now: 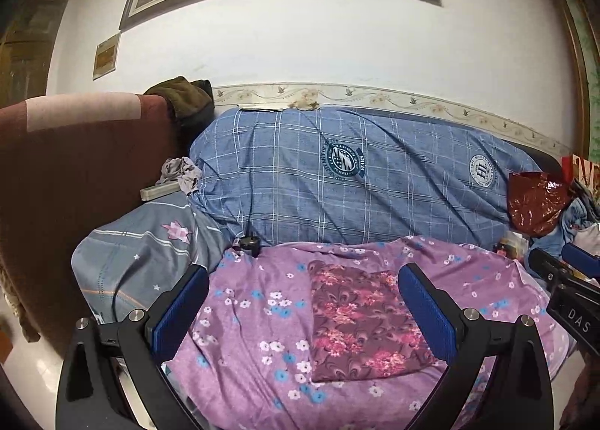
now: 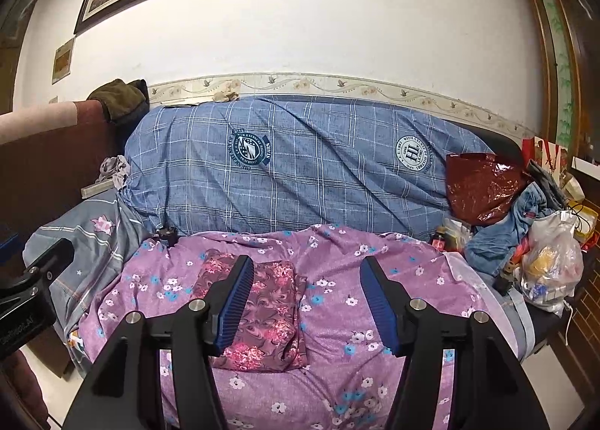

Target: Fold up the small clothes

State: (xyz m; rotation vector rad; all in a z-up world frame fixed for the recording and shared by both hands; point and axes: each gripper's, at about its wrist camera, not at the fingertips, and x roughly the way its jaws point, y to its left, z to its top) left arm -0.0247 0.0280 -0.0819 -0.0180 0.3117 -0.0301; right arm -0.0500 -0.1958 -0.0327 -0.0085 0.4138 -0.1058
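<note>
Both pairs of jaws stand spread with nothing between them. On the left gripper (image 1: 303, 312) the blue pads hover above a purple flowered quilt (image 1: 240, 321), and on the right gripper (image 2: 309, 306) they hover the same way, off to the right of the garment. A small maroon floral garment (image 1: 360, 321), already folded into a neat rectangle, lies flat on the quilt, touched by neither gripper. Behind the quilt a blue checked cover (image 2: 300, 167) drapes a sofa back against a white wall. Near the right end sit a shiny red bag (image 2: 483, 186), crumpled blue denim (image 2: 506, 235) and a clear plastic bag (image 2: 551, 261).
</note>
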